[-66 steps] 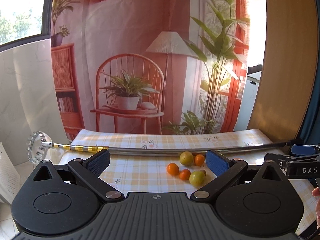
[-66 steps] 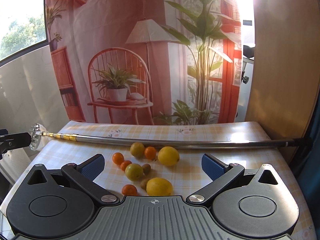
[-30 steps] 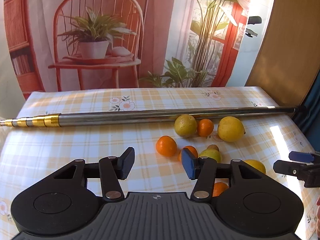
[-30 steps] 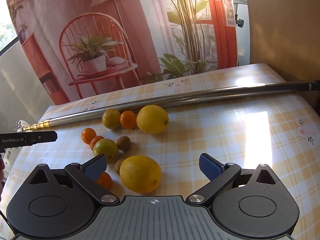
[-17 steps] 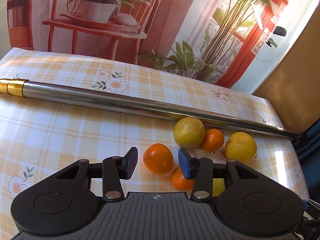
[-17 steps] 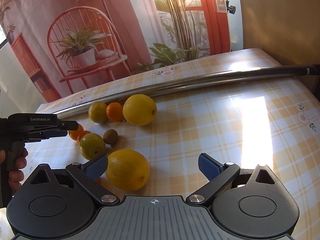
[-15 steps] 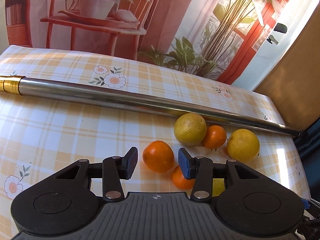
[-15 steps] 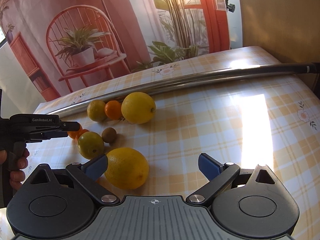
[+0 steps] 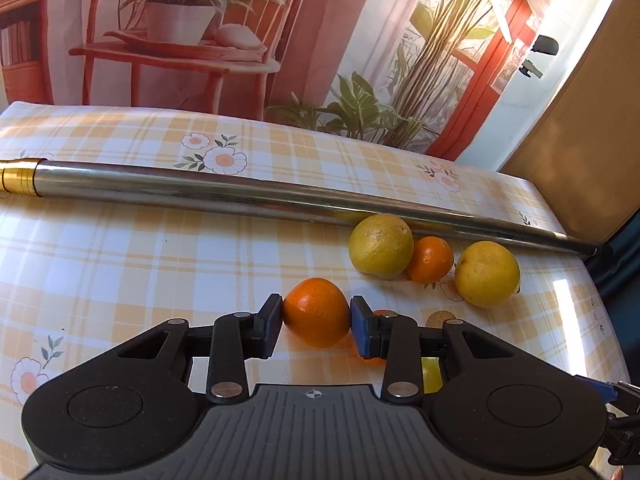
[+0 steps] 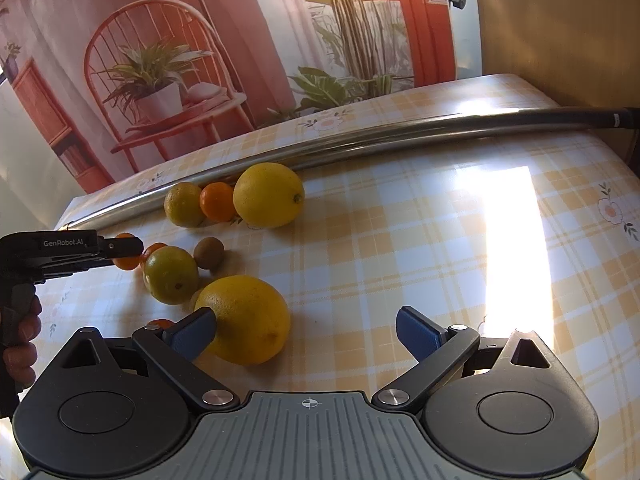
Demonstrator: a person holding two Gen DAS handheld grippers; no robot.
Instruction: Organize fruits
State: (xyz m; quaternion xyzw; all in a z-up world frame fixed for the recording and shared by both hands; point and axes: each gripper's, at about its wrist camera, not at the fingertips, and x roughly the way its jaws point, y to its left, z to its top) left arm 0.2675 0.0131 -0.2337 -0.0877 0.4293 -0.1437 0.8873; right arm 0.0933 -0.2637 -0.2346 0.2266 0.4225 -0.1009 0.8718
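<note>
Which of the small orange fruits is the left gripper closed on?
The left gripper is shut on the orange mandarin lying alone, nearest the camera. The other clear one sits untouched by the metal pole, wedged between two yellow fruits.

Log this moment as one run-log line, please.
left gripper: shut on orange | right gripper: open, near big lemon | other fruit loose on tablecloth
</note>
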